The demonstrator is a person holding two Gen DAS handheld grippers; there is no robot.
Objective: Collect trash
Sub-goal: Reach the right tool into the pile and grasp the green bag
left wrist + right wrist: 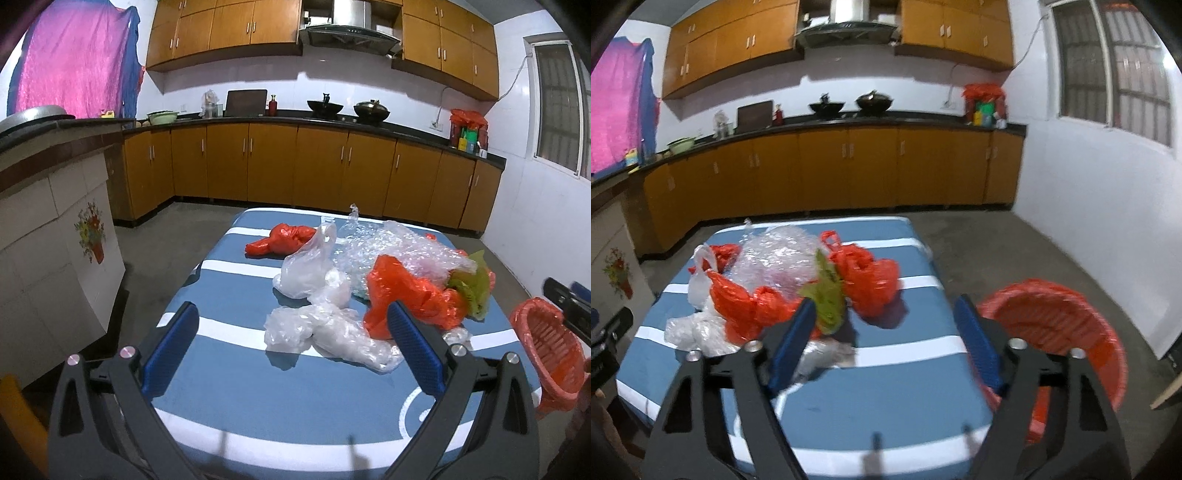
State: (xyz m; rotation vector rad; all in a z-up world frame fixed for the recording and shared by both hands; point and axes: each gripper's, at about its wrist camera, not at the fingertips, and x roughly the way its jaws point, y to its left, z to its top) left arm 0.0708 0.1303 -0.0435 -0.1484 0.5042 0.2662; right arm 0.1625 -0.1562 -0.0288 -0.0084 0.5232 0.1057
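A heap of plastic trash lies on a blue-and-white striped table point(236, 295): clear bags point(325, 332), bubble wrap point(384, 247), orange-red bags point(410, 291) and a green bag point(476, 291). A second orange bag point(280, 240) lies at the far left of the heap. My left gripper point(291, 325) is open and empty, above the near side of the table, just short of the clear bags. My right gripper point(886, 317) is open and empty, with its left finger near the green bag point(827, 295). A red mesh bin with a red liner point(1056, 325) stands beside the table's right edge.
The red bin also shows at the right in the left wrist view point(546, 347). Wooden kitchen cabinets point(295, 166) and a dark counter with woks run along the back wall. A tiled counter with a flower picture point(55, 240) stands to the left. A grey floor surrounds the table.
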